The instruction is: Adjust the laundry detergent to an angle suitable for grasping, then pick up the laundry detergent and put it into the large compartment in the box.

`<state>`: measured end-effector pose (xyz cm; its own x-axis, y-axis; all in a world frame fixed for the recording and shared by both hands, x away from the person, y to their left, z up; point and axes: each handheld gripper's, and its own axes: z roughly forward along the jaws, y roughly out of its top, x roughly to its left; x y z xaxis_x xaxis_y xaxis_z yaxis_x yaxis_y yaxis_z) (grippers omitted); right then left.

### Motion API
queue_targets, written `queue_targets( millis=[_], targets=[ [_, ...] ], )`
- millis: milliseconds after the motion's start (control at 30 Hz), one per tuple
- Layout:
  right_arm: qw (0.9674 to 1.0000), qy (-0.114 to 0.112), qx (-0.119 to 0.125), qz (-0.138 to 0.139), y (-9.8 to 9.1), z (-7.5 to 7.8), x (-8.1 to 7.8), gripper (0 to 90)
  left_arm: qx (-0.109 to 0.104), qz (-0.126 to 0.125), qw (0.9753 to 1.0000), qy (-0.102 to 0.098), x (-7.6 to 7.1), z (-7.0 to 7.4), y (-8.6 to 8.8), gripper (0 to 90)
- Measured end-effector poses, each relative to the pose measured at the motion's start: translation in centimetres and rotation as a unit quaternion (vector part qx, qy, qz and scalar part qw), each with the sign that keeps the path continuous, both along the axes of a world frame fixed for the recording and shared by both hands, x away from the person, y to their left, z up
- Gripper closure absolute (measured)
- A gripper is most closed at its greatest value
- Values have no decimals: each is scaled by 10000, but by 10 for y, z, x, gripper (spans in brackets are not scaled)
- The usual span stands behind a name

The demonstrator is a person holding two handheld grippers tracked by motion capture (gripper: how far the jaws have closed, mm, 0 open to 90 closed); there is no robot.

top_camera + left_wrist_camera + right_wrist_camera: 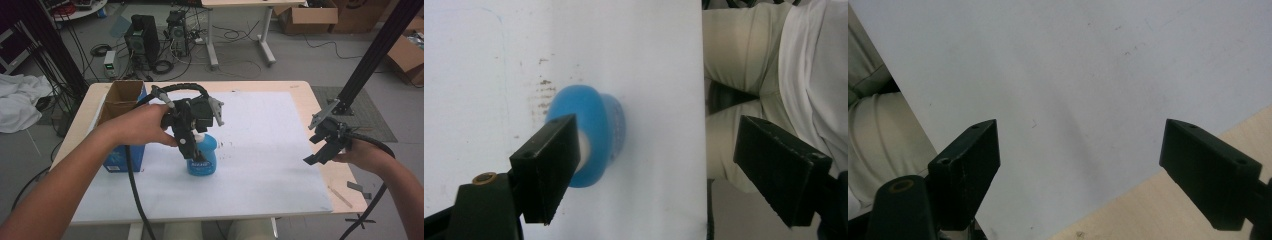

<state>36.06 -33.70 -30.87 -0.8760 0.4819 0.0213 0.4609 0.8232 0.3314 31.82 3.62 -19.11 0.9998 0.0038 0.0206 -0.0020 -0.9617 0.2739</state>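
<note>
Blue plastic bottle (202, 159) with white neck stands upright on the white sheet (260, 150) covering the light wooden desk (302, 92), just right of an open blue-sided cardboard box (121, 100). Left gripper (192, 145) directly above bottle, pointing down; fingers (546, 167) spread wide, one overlapping the bottle top, not pinching it. Right gripper (320, 152) over desk's right edge, well apart, fingers (965, 170) spread, holding nothing.

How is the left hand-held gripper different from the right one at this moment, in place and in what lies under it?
The left hand-held gripper hangs over the blue bottle near the table's middle; the right hand-held gripper is at the right edge of the white sheet, away from the bottle. The left one has the bottle below its jaws; the right one has bare sheet. Both stand open, holding nothing.
</note>
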Motion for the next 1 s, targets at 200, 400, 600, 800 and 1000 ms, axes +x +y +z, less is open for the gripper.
queue_targets(
  millis=[200,400,600,800,1000],
  targets=[
    [10000,9,-9,-24,0,0,1,162,-19,4,10000,-1,8,0,-1,195],
    [10000,25,-9,-17,0,2,1,162,-47,37,10000,19,8,2,0,196],
    [10000,10,-15,9,0,5,-2,163,-40,62,10000,-30,10,3,-1,196],
    [10000,-43,37,-31,-3,6,-7,163,15,57,10000,-66,12,2,-3,198],
    [10000,-42,47,-67,-2,4,-9,163,30,93,9999,-124,18,-1,-2,193]
  ],
)
